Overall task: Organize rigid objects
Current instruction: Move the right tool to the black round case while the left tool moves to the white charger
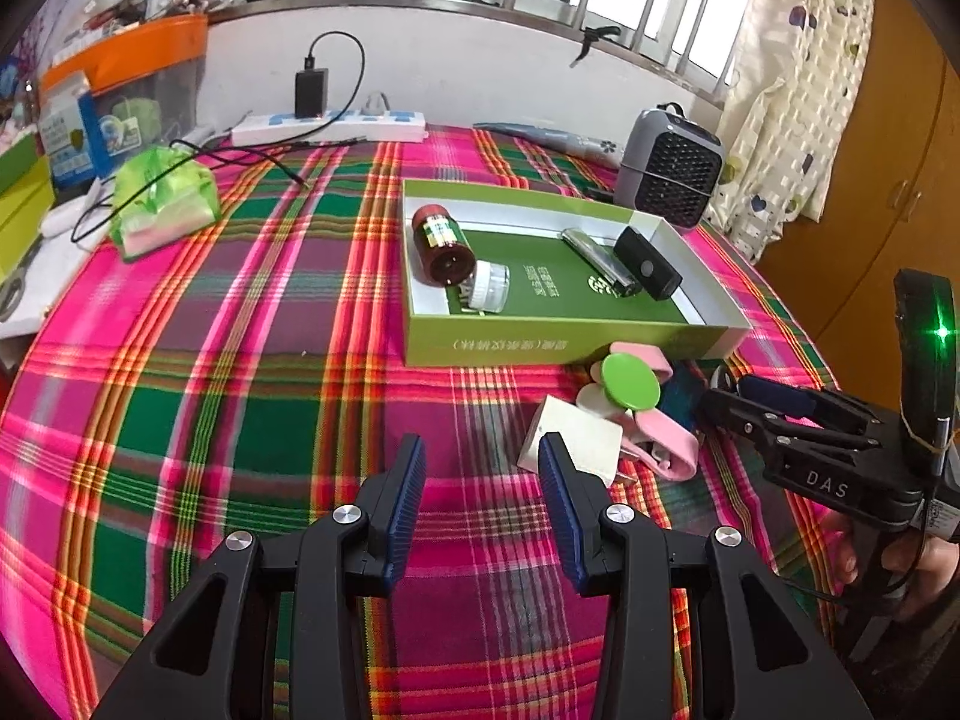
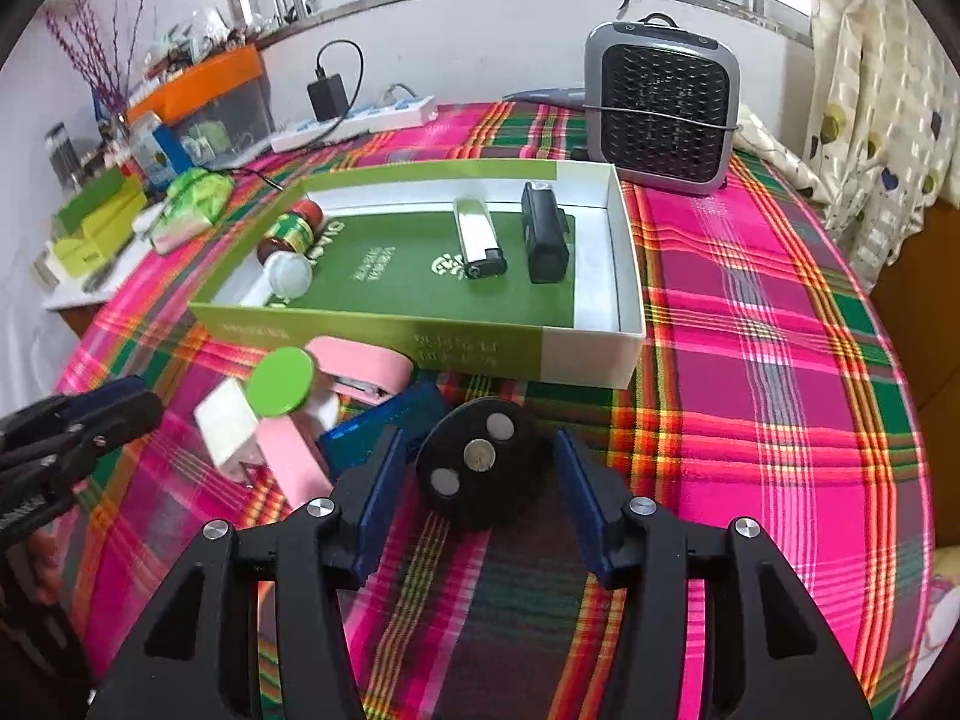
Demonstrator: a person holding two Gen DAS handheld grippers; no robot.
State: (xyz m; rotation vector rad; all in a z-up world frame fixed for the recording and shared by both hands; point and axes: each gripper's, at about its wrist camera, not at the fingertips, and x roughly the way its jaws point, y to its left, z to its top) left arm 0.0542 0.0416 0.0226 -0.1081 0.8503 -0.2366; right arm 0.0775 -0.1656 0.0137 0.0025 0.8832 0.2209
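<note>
Right gripper (image 2: pixel 474 474) wide open astride black disc (image 2: pixel 477 471), not touching. Prob. light, stiff, slick; grip across edges. Left gripper (image 1: pixel 483 474) open, empty.

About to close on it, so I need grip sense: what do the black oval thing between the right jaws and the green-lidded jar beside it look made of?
Black oval piece: probably matte hard plastic, dull with no glare; its three round insets look metallic, grey and brassy. Green-lidded jar: lid looks like smooth satin plastic, evenly coloured with a soft sheen; the white body below is mostly hidden, so plastic or glass is open.
</note>
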